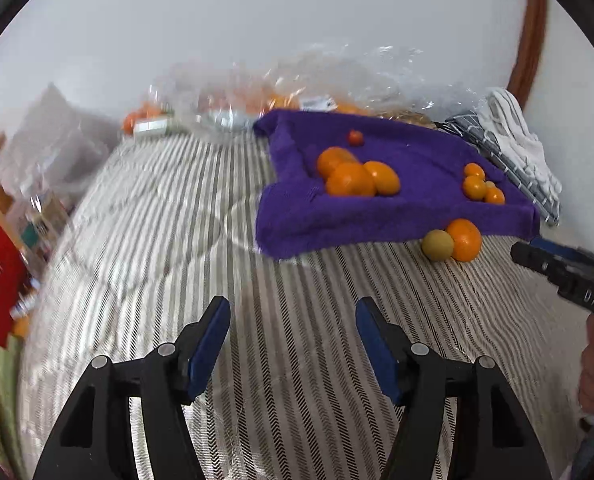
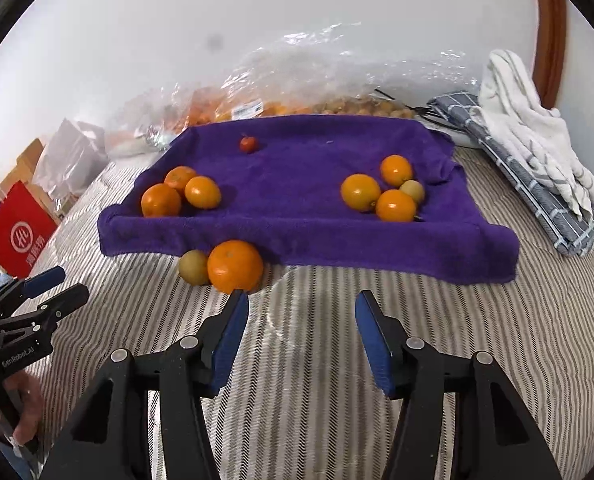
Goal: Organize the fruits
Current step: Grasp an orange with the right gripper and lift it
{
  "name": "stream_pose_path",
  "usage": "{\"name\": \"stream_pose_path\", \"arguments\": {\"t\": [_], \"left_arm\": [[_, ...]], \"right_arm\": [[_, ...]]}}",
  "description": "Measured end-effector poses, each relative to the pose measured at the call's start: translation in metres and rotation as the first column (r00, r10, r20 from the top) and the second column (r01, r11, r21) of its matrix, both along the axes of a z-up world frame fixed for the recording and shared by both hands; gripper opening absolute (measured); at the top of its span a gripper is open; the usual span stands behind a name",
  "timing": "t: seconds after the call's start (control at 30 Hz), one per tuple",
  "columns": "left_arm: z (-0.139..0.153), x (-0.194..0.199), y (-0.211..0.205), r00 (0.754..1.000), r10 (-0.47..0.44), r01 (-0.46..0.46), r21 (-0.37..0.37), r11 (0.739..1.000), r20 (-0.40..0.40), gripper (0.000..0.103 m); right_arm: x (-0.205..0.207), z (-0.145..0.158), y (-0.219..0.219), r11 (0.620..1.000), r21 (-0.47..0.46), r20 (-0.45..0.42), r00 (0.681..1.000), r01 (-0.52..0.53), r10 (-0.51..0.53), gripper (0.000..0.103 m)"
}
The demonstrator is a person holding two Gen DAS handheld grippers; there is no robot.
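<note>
A purple towel (image 2: pixel 297 184) lies on the striped bed, also in the left wrist view (image 1: pixel 397 200). On it, three oranges (image 2: pixel 181 194) cluster at the left, several smaller orange and yellow-green fruits (image 2: pixel 389 190) at the right, and a tiny red fruit (image 2: pixel 248 144) at the back. A large orange (image 2: pixel 235 266) and a yellow-green fruit (image 2: pixel 193 266) sit on the bed at the towel's front edge, also in the left wrist view (image 1: pixel 463 239). My right gripper (image 2: pixel 299 312) is open and empty just in front of the large orange. My left gripper (image 1: pixel 293 316) is open and empty over the bedspread.
Clear plastic bags of fruit (image 2: pixel 297 92) lie behind the towel by the wall. Folded checked and white cloths (image 2: pixel 537 160) lie at the right. A red bag (image 2: pixel 17 232) and clutter stand at the bed's left edge.
</note>
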State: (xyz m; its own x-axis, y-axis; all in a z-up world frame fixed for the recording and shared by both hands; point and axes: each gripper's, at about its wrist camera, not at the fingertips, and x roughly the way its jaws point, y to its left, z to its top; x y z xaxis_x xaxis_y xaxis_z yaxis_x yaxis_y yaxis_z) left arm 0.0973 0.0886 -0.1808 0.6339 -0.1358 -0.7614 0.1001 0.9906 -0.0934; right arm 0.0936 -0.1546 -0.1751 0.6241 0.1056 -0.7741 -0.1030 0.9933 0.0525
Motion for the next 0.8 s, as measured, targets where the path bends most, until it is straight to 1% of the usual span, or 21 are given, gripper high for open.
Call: {"name": "stream_pose_path", "arguments": {"t": [0.03,0.07,0.17,0.33,0.43,0.5,0.57,0.6,0.63,0.67,0.7,0.73,0.8], "left_arm": [[-0.001,0.001,0.005,1.0,0.013,-0.014,-0.028,1.0,-0.007,0.063],[-0.002,0.001,0.006,1.0,0.022,-0.022,-0.037,0.999,-0.008,0.063],[-0.004,0.001,0.007,1.0,0.028,-0.028,-0.048,0.998,-0.011,0.063],[-0.005,0.0,0.009,0.999,0.037,-0.037,-0.071,0.997,-0.005,0.063],[-0.006,0.0,0.016,0.998,0.059,-0.06,-0.098,0.993,-0.01,0.063],[-0.008,0.001,0.019,0.997,0.071,-0.072,-0.112,0.991,-0.017,0.063],[-0.009,0.003,0.021,0.997,0.077,-0.08,-0.114,0.99,-0.025,0.063],[-0.01,0.004,0.021,0.996,0.079,-0.082,-0.113,0.99,-0.029,0.063],[-0.011,0.005,0.021,0.996,0.081,-0.084,-0.111,0.99,-0.034,0.063],[-0.012,0.006,0.02,0.996,0.082,-0.086,-0.108,0.99,-0.041,0.063],[-0.013,0.007,0.02,0.995,0.085,-0.089,-0.105,0.99,-0.046,0.063],[-0.014,0.008,0.021,0.995,0.09,-0.094,-0.102,0.99,-0.051,0.063],[-0.015,0.008,0.022,0.994,0.094,-0.099,-0.102,0.99,-0.052,0.063]], "right_arm": [[0.0,0.0,0.002,1.0,-0.004,0.001,1.0,-0.004,0.004,0.055],[0.001,-0.001,0.004,1.0,-0.009,0.003,1.0,-0.011,0.011,0.055],[0.002,-0.002,0.009,0.999,-0.009,0.005,0.999,-0.04,0.04,0.055],[0.01,-0.008,0.022,0.995,0.021,-0.016,0.995,-0.1,0.1,0.055],[0.02,-0.014,0.035,0.987,-0.008,-0.033,0.987,-0.158,0.157,0.055],[0.028,-0.019,0.039,0.987,-0.015,-0.064,0.985,-0.163,0.162,0.053],[0.036,-0.022,0.041,0.983,0.004,-0.082,0.98,-0.183,0.183,0.052],[0.038,-0.023,0.044,0.982,-0.001,-0.081,0.978,-0.191,0.19,0.052],[0.041,-0.025,0.049,0.978,-0.027,-0.085,0.975,-0.208,0.205,0.05],[0.042,-0.027,0.052,0.975,-0.049,-0.087,0.974,-0.216,0.211,0.045],[0.043,-0.03,0.055,0.973,-0.071,-0.084,0.974,-0.218,0.212,0.042],[0.043,-0.03,0.056,0.973,-0.08,-0.079,0.975,-0.215,0.209,0.04],[0.039,-0.03,0.053,0.972,-0.065,-0.067,0.973,-0.227,0.222,0.039]]}}
